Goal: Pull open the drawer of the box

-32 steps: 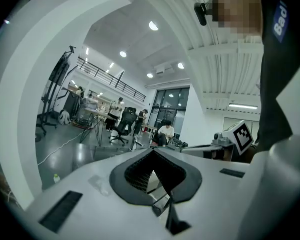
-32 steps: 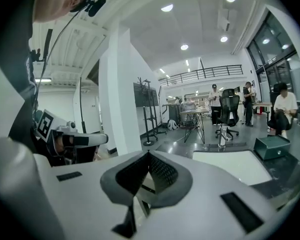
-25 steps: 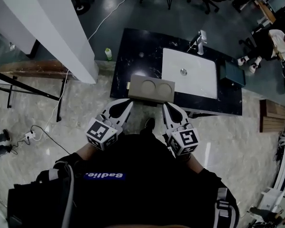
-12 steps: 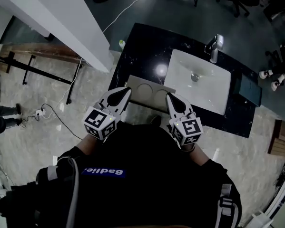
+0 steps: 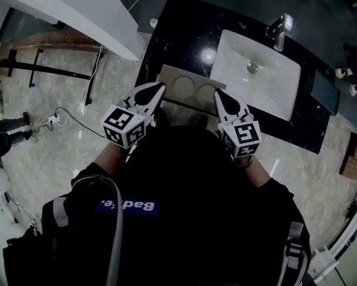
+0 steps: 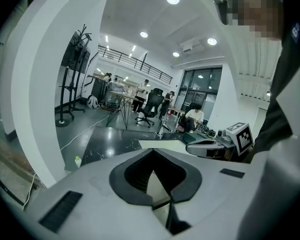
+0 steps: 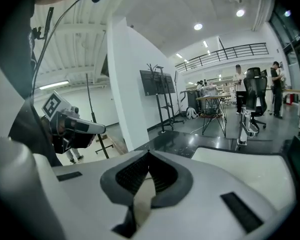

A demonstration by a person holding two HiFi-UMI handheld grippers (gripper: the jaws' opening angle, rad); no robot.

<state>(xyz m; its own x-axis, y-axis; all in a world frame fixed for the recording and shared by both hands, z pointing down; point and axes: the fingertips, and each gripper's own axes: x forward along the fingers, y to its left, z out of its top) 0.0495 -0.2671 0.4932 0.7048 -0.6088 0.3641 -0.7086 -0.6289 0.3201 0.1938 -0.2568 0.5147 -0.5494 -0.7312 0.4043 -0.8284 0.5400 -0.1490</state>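
Note:
The box (image 5: 187,87) is grey-beige with two round recesses in its top. It sits at the near edge of a black counter (image 5: 172,37). Its drawer front faces me and is hidden from above. My left gripper (image 5: 159,88) is shut and empty, its tip at the box's near left corner. My right gripper (image 5: 217,94) is shut too, its tip at the near right corner. In the left gripper view the jaws (image 6: 153,153) meet at the tip with nothing held. The right gripper view shows its jaws (image 7: 148,153) closed the same way.
A white sink basin (image 5: 258,79) with a faucet (image 5: 279,28) is set into the counter right of the box. A dark tray (image 5: 324,91) lies at the counter's right end. A white column (image 5: 77,5), a small green bottle (image 5: 153,22) and a floor cable (image 5: 65,115) are to the left.
The person has stepped closer to the counter. Both grippers have moved forward to the box's near corners and stayed shut.

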